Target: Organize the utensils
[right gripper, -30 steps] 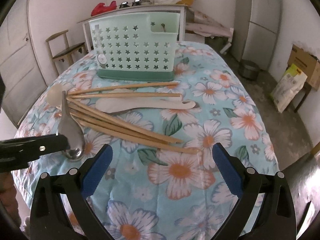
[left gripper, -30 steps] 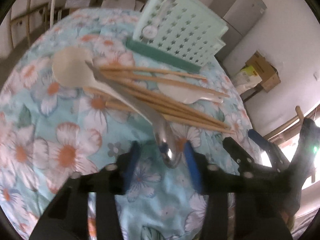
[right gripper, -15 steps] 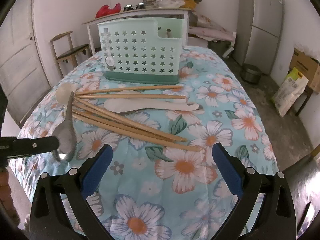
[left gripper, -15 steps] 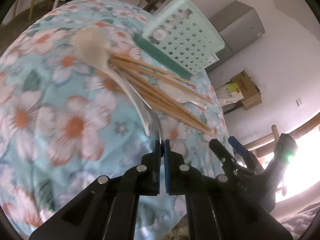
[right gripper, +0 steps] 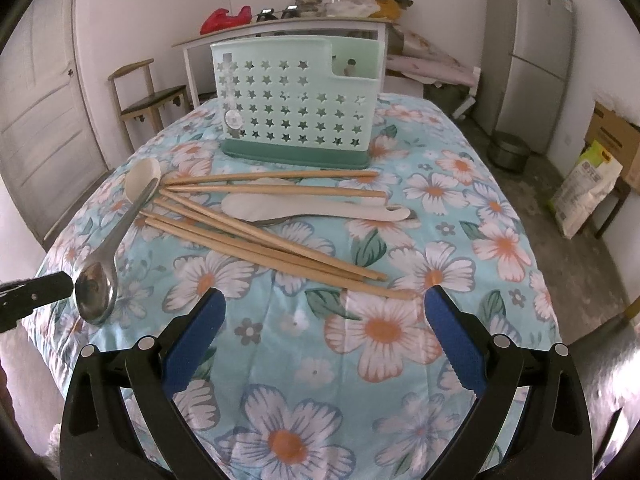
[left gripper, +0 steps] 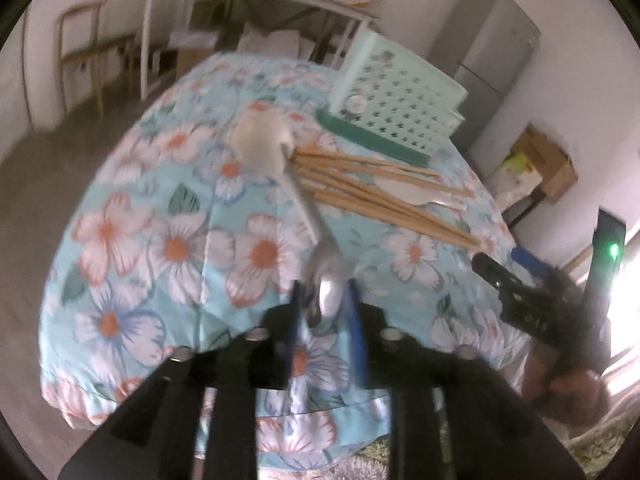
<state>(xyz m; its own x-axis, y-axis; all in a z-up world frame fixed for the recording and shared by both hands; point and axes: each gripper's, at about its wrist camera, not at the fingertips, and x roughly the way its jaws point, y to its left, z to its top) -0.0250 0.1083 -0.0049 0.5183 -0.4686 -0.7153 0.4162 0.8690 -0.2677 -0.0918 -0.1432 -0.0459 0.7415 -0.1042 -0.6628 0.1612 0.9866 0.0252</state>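
Note:
A metal spoon [left gripper: 328,292] [right gripper: 100,280] lies with its bowl near the table's left edge and its handle across a white ladle spoon [right gripper: 142,176] [left gripper: 260,144]. My left gripper [left gripper: 324,296] has the bowl between its blue pads; the jaws are opening and a thin gap shows on each side. Several wooden chopsticks [right gripper: 260,236] [left gripper: 380,196] and a white rice paddle [right gripper: 312,210] lie fanned out in front of the mint star-holed utensil holder [right gripper: 296,104] [left gripper: 396,108]. My right gripper [right gripper: 324,340] hangs wide open over the flowered cloth with nothing between its fingers.
The flowered tablecloth [right gripper: 400,332] drops off at the near and left edges. Behind the table are a wooden chair [right gripper: 148,92], a cluttered white side table [right gripper: 280,28], a grey fridge [right gripper: 532,52], a metal pot [right gripper: 510,154] and boxes with a bag [right gripper: 588,184].
The left gripper closed to a thin slit on the spoon's edge half a second ago; now its pads stand apart around the bowl. The spoon's bowl slid toward the table edge. The right gripper stayed put.

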